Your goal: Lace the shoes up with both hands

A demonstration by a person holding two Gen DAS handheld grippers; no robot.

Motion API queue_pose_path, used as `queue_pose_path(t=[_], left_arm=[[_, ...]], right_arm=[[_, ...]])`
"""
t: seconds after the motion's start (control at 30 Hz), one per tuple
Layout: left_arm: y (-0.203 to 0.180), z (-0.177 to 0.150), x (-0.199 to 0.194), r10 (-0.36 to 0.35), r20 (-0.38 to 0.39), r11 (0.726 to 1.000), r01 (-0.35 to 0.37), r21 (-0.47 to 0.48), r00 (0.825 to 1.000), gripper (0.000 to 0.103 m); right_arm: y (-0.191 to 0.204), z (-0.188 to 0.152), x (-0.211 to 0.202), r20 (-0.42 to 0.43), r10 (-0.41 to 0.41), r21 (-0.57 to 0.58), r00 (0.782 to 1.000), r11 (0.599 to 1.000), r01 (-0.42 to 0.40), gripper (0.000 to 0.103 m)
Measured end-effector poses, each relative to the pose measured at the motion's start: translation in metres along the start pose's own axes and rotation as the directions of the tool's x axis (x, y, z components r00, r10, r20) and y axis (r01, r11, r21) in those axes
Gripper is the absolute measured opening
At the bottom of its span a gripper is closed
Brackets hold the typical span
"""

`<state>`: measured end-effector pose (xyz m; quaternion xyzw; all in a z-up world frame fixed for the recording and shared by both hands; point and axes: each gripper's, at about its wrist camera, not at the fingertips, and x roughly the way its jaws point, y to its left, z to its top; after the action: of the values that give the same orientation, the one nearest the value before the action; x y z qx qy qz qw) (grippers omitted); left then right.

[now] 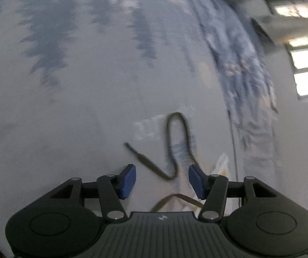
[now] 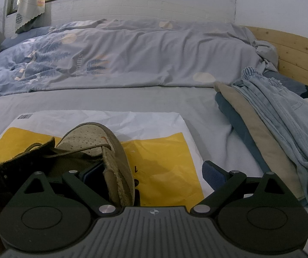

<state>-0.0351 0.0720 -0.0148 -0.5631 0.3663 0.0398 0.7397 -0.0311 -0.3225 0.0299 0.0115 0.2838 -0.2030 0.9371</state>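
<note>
We are holding the left gripper (image 1: 162, 181) with its jaws half open and empty, the loose lace (image 1: 171, 150) lying on the bed sheet (image 1: 78, 118) between and just beyond them. We are bracing the shoe (image 2: 93, 148) with the right gripper (image 2: 151, 176), jaws wide, one inside the shoe's opening and one outside, on the yellow bag (image 2: 166, 157) near the bed's edge. We should be pinching the lace near its tip.

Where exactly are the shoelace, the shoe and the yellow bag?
shoelace (image 1: 176, 116): left wrist view, top of its loop.
shoe (image 2: 89, 135): right wrist view, perforated toe.
yellow bag (image 2: 166, 161): right wrist view, yellow panel.
</note>
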Motion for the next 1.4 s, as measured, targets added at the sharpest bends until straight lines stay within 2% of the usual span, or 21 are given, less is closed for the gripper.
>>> queue_pose_path(t=[0.2, 0.37, 0.47, 0.53, 0.6, 0.77, 0.83, 0.9, 0.97, 1.07, 1.1, 1.17, 1.2, 1.27, 1.3, 1.33, 1.37, 1.4], left_arm=[[0.001, 0.001, 0.014, 0.022, 0.071, 0.999, -0.02, -0.028, 0.997, 0.053], [-0.006, 0.004, 0.026, 0.038, 0.108, 0.999, -0.037, -0.004, 0.993, 0.05], [-0.009, 0.006, 0.032, 0.076, 0.123, 0.997, -0.079, 0.023, 0.99, 0.03], [-0.008, 0.007, 0.034, 0.105, 0.127, 0.993, -0.11, 0.033, 0.986, 0.005], [-0.006, 0.007, 0.035, 0.119, 0.128, 0.991, -0.125, 0.038, 0.985, 0.005], [-0.015, 0.003, 0.032, 0.123, 0.148, 0.981, -0.143, 0.134, 0.981, 0.003], [-0.027, 0.0, 0.029, 0.104, 0.172, 0.964, -0.142, 0.226, 0.98, 0.0], [-0.043, -0.006, 0.025, 0.066, 0.198, 0.933, -0.131, 0.335, 0.978, 0.0], [-0.063, -0.017, 0.018, -0.003, 0.225, 0.88, -0.104, 0.463, 0.974, 0.0], [-0.09, -0.038, 0.01, -0.117, 0.233, 0.771, -0.06, 0.635, 0.965, 0.0], [-0.099, -0.049, 0.009, -0.158, 0.22, 0.715, -0.042, 0.698, 0.963, 0.0], [-0.117, -0.073, 0.01, -0.254, 0.142, 0.581, 0.033, 0.813, 0.957, 0.0], [-0.125, -0.086, 0.01, -0.3, 0.082, 0.504, 0.085, 0.86, 0.95, 0.0], [-0.137, -0.119, 0.012, -0.363, -0.031, 0.329, 0.159, 0.931, 0.931, 0.0], [-0.142, -0.135, 0.014, -0.377, -0.075, 0.25, 0.179, 0.952, 0.923, 0.0], [-0.146, -0.15, 0.018, -0.38, -0.115, 0.188, 0.199, 0.962, 0.918, 0.0], [-0.147, -0.161, 0.022, -0.38, -0.146, 0.153, 0.218, 0.964, 0.914, 0.0], [-0.147, -0.168, 0.027, -0.376, -0.167, 0.131, 0.231, 0.964, 0.911, 0.0]], right_arm=[[0.0, 0.001, 0.0, -0.001, 0.0, 0.0, 1.0, 1.0, 0.0, 0.096], [-0.001, 0.001, 0.001, -0.004, 0.0, -0.002, 1.0, 1.0, 0.0, 0.096], [-0.002, 0.002, 0.001, -0.005, 0.001, -0.001, 1.0, 1.0, -0.001, 0.096], [-0.003, 0.002, 0.0, -0.005, 0.002, 0.001, 1.0, 1.0, -0.002, 0.096], [-0.004, 0.002, 0.0, -0.005, 0.003, 0.003, 1.0, 1.0, -0.003, 0.096], [-0.007, 0.003, -0.002, -0.003, 0.014, 0.014, 1.0, 1.0, -0.014, 0.096], [-0.01, 0.005, -0.004, 0.001, 0.034, 0.014, 0.999, 0.999, -0.034, 0.096], [-0.016, 0.008, -0.006, 0.005, 0.073, 0.029, 0.997, 0.997, -0.073, 0.096], [-0.023, 0.011, -0.012, 0.028, 0.114, 0.057, 0.993, 0.992, -0.116, 0.096], [-0.033, 0.018, -0.025, 0.076, 0.176, 0.09, 0.982, 0.979, -0.182, 0.096], [-0.037, 0.02, -0.03, 0.098, 0.211, 0.101, 0.973, 0.97, -0.22, 0.096], [-0.044, 0.024, -0.038, 0.141, 0.275, 0.128, 0.951, 0.948, -0.293, 0.096], [-0.047, 0.025, -0.04, 0.161, 0.315, 0.141, 0.935, 0.931, -0.338, 0.096], [-0.054, 0.029, -0.045, 0.204, 0.392, 0.164, 0.897, 0.89, -0.426, 0.093], [-0.058, 0.031, -0.048, 0.224, 0.433, 0.172, 0.873, 0.864, -0.473, 0.084], [-0.061, 0.032, -0.049, 0.24, 0.475, 0.175, 0.847, 0.837, -0.519, 0.074], [-0.063, 0.033, -0.05, 0.249, 0.503, 0.177, 0.828, 0.817, -0.549, 0.07], [-0.065, 0.033, -0.051, 0.256, 0.526, 0.176, 0.811, 0.799, -0.575, 0.06]])
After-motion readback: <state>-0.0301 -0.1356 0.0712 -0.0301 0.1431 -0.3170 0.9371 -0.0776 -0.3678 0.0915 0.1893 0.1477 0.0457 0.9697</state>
